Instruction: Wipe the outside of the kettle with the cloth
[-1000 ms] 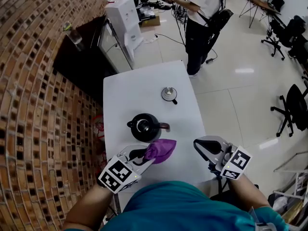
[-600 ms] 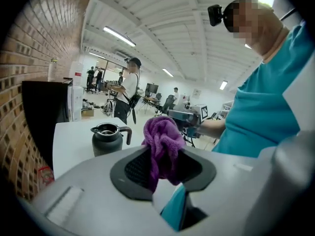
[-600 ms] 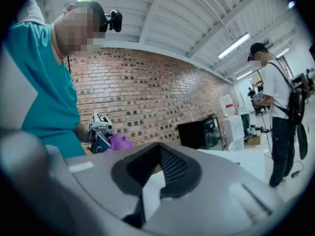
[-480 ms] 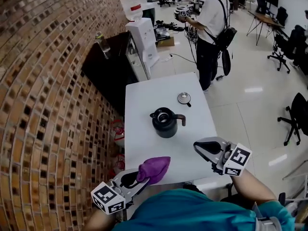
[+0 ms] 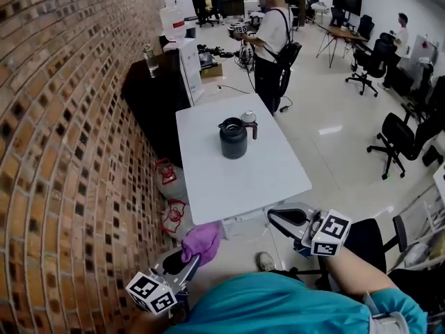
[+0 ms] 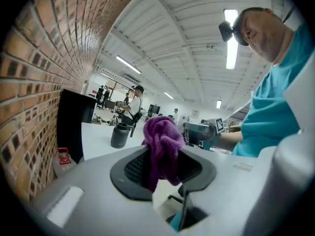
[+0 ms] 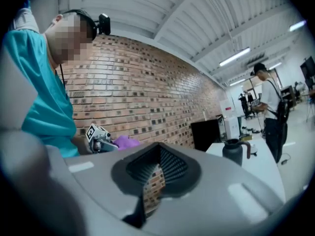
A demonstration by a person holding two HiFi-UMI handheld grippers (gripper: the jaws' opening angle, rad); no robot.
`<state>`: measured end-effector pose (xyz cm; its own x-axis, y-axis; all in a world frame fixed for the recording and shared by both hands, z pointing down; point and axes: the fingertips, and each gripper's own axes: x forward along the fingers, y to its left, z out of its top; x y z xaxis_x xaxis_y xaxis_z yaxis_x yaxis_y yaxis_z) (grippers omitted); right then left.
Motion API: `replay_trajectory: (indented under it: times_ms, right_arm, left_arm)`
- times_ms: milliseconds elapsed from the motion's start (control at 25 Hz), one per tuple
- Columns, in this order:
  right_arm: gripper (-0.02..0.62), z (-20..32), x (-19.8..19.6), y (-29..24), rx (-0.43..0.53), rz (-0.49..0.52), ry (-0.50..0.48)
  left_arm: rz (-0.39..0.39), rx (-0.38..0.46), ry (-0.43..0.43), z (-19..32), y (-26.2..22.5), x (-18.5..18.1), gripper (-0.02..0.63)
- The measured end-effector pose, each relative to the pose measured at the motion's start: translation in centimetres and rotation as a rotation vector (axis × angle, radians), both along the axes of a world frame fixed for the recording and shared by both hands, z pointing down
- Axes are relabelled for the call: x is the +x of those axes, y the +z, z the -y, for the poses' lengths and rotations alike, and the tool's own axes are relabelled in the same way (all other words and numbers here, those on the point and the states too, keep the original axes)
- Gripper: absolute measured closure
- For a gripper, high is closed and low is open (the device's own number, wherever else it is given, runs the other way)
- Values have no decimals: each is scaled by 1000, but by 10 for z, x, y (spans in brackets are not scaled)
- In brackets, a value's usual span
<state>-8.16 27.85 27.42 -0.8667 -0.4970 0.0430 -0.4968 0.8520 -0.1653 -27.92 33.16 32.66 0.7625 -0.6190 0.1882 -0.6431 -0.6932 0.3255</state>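
Bright, even light falls from ceiling strip lights (image 6: 230, 38), glaring off the glossy floor (image 5: 330, 129), while fisheye distortion bends the brick wall (image 5: 62, 152) and darkens both gripper views' corners.

Open-plan office beside a brick wall (image 5: 62, 117)
Swivel chairs (image 5: 389, 141) and desks (image 5: 341, 35) with monitors (image 5: 345, 0) fill the upper right; a water dispenser (image 5: 186, 61) stands at upper left.
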Motion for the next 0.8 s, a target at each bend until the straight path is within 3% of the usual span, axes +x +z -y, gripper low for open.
replay_trajectory:
  times_ms: [200, 560, 800]
  right_arm:
    - [592, -69, 28, -10, 24, -9, 34]
    - [592, -156, 109, 16, 10, -22, 42]
    - [592, -174, 103, 21, 20, -23, 17]
  left_arm:
    - [12, 10, -50, -66, 9, 18, 483]
    - [-45, 30, -58, -156, 7, 121, 483]
    - [-67, 80, -76, -167, -11, 119, 483]
